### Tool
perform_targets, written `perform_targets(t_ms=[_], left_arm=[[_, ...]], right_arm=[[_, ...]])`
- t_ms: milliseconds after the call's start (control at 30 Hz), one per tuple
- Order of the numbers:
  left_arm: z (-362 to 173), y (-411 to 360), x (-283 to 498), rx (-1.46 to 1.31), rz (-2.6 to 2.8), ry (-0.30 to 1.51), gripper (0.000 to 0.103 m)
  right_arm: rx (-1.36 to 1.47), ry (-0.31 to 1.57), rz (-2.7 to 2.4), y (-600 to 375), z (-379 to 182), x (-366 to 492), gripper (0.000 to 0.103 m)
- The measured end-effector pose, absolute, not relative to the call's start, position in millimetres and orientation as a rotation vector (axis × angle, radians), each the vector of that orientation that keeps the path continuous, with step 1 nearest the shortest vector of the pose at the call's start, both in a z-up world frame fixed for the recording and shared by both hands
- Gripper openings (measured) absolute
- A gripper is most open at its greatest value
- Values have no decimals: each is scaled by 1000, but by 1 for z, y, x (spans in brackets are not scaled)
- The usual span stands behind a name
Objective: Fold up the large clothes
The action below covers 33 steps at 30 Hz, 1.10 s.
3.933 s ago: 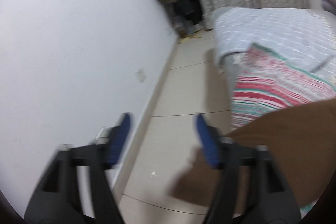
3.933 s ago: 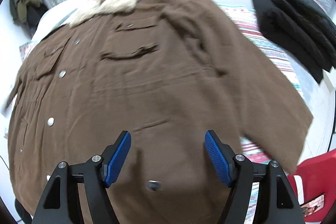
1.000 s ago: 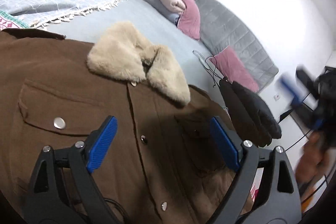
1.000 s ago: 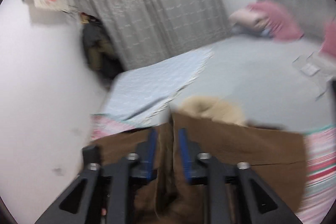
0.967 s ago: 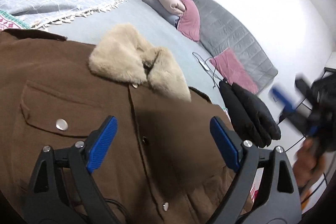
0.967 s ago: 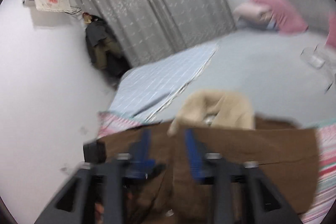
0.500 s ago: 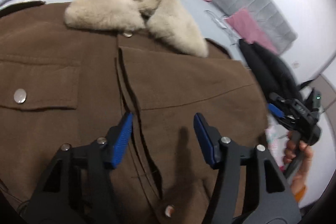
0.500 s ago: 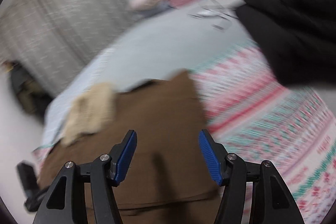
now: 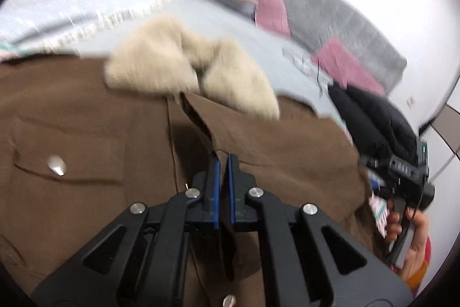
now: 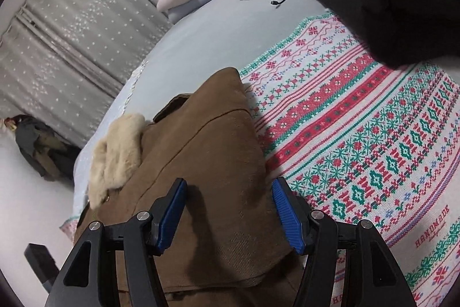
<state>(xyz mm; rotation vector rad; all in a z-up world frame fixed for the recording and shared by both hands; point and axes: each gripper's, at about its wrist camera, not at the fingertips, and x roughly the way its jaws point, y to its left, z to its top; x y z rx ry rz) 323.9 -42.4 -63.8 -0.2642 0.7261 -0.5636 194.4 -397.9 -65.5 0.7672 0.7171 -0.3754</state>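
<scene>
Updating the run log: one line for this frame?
left gripper: shut on brown coat fold edge | right gripper: open above coat | step: folding

We see a matt brown woven-cloth coat (image 10: 207, 163) with a fluffy cream fur collar (image 10: 115, 154), lying on a patterned knitted blanket (image 10: 373, 140); our grippers' pads (image 10: 283, 216) look ribbed blue plastic.

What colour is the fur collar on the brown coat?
Cream-beige fur collar on the brown coat; sharpest in the right wrist view.
</scene>
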Motion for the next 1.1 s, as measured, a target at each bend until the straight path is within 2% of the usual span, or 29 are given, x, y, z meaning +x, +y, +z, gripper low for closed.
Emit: perform_targets(t_ms=[100,267,333,367,467,567,633,667,700,733,767,800,833,867,933,967,1000,1067,1100], left_arm=[[-50,-35,322,-234,-462,628,6],[-58,-20,334,-198,-258,642,9],[-50,-20,329,-212,-316,614,15],[-48,-24,327,-206,-355,608,19],[-52,-46,321,-157,-488,641,19],[-71,-69,324,-53,-532,736,19],[-90,-76,333,-20,-508,843,19],[-101,-75,340,-44,-506,895,19],[-101,-72,340,-67,-514,887,19],[-100,-71,339,-74,-514,885,19],[-95,-69,339,-71,-496,879,27],[-93,-67,338,-73,-486,868,37],[-89,-64,337,-89,-477,856,64],[-85,-62,336,-105,-461,850,79],[-77,-55,335,-134,-425,841,80],[-70,-50,334,-146,-413,840,80],[-63,-43,332,-154,-403,843,80],[-51,-34,331,-158,-373,857,82],[-44,-26,330,-161,-355,870,82]], right_arm=[[737,693,-393,-396,-60,189,62],[675,643,-417,-390,-52,189,62],[634,628,-400,-383,-48,193,60],[613,625,-386,-380,-46,195,54],[523,631,-297,-361,-44,209,39],[487,675,-221,-351,-56,223,36],[460,780,-332,-358,-76,233,28],[432,852,-427,-365,-89,237,10],[436,854,-462,-372,-97,236,2],[485,835,-448,-377,-97,233,2],[500,836,-447,-379,-95,233,2],[491,831,-453,-378,-90,232,6],[483,818,-454,-376,-84,232,8],[491,817,-449,-375,-82,232,11],[522,822,-412,-371,-73,233,21],[524,821,-387,-368,-68,233,32],[508,822,-373,-361,-61,234,51],[451,816,-377,-347,-48,234,70],[410,809,-375,-336,-40,235,73]])
